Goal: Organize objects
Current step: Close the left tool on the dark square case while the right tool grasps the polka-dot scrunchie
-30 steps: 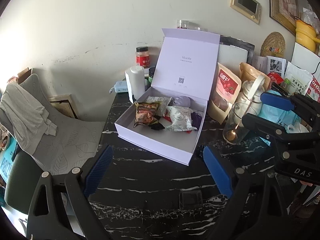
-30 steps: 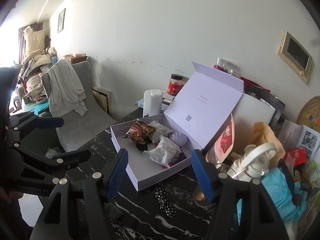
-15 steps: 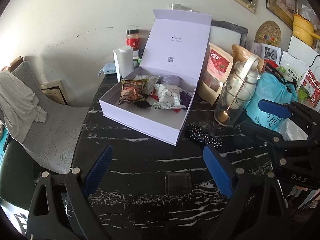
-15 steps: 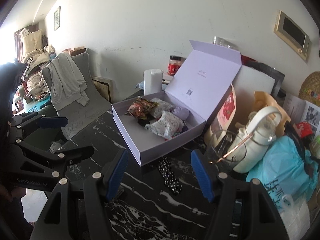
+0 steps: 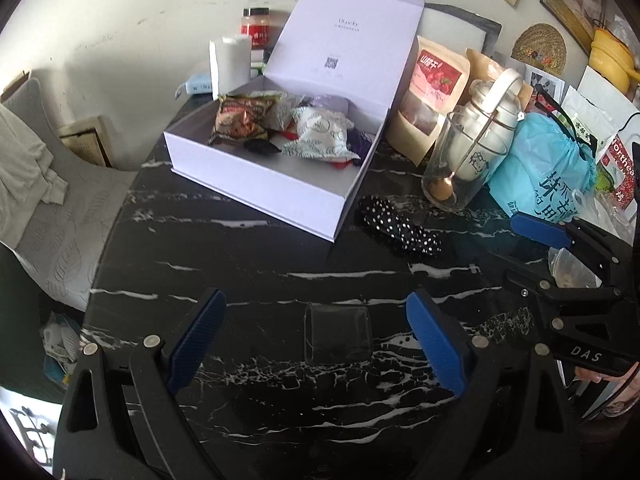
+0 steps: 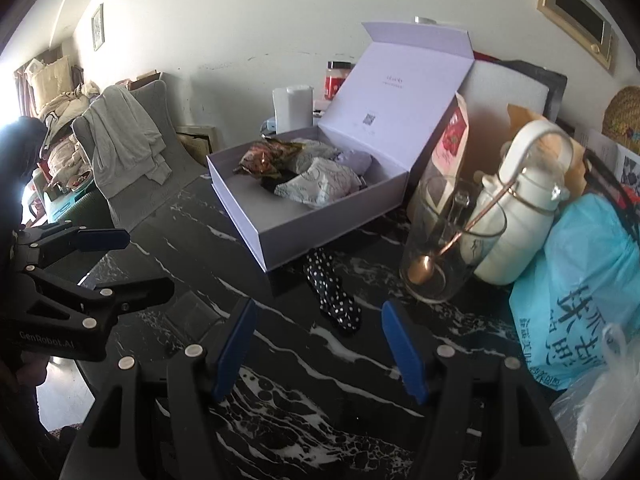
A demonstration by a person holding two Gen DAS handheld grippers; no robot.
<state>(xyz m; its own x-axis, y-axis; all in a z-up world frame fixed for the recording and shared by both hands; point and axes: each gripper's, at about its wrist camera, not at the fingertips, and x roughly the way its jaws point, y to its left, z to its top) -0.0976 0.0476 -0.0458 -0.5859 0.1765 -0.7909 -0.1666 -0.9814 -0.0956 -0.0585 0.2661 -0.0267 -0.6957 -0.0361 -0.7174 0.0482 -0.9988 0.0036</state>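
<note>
The box (image 5: 280, 184) is pale lilac; the cloth (image 5: 396, 228) black with white dots; the table (image 5: 248, 256) black (veined white); the bag (image 5: 548, 168) bright turquoise.

The right gripper (image 5: 536, 254), seen from the left wrist camera, carries "DAS" in pale letters on its black body. The left gripper (image 6: 132, 258), seen from the right wrist camera, reads "GenRobot.AI" on its side. Inside the raised lid of the white box (image 5: 344, 40) stands a small line of print, perhaps a brand name, too fine to read, with a QR code below it. The red snack pouch (image 5: 434, 80) beside the box bears Chinese characters across its top. The blue plastic bag (image 6: 588, 292) shows large dark Chinese characters. At the table's right edge a red packet (image 5: 622, 168) reads "Northea", cut off by the frame.
</note>
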